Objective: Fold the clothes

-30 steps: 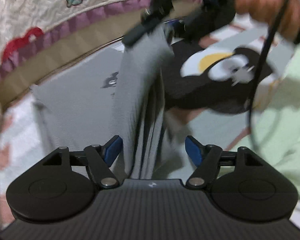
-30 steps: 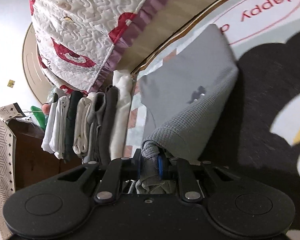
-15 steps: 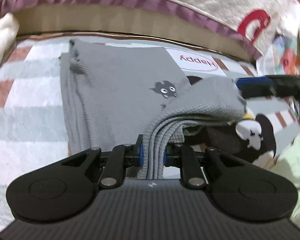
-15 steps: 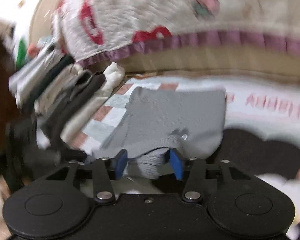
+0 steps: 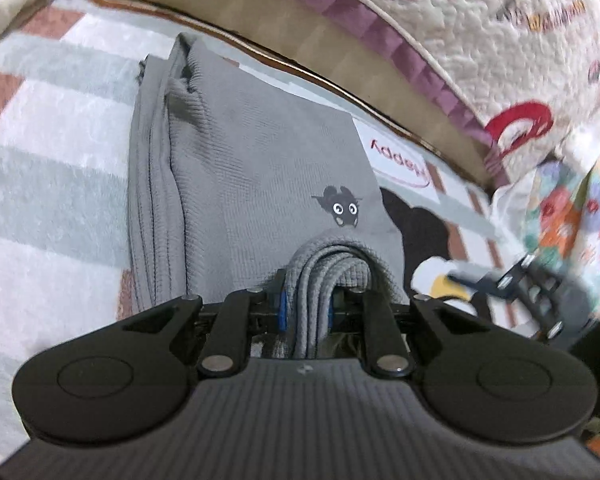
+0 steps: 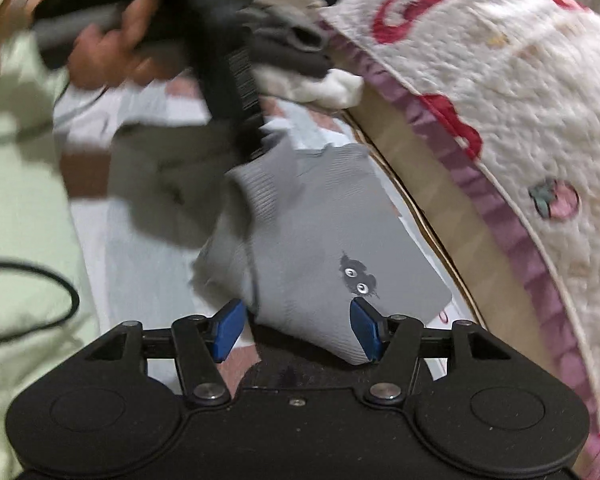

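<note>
Black grippers (image 5: 306, 304) w/ blue pads (image 6: 228, 328), pale-green sleeve (image 6: 16, 152).

From the right wrist view the person's hand (image 6: 112, 56) and the left claw's body are a smear of motion. The dark stack of clothes (image 6: 292, 36) behind it is blurred too. The grey garment's (image 5: 260, 168) pinched fold vanishes between the left claw's (image 5: 306, 308) pads. The quilt (image 5: 500, 40) runs past the frame.

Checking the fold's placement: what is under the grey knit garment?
The grey knit garment lies on a printed play mat: pale stripes show at its left, a red "Happy" label and black cartoon figure at its right. The mat directly beneath is covered.
</note>
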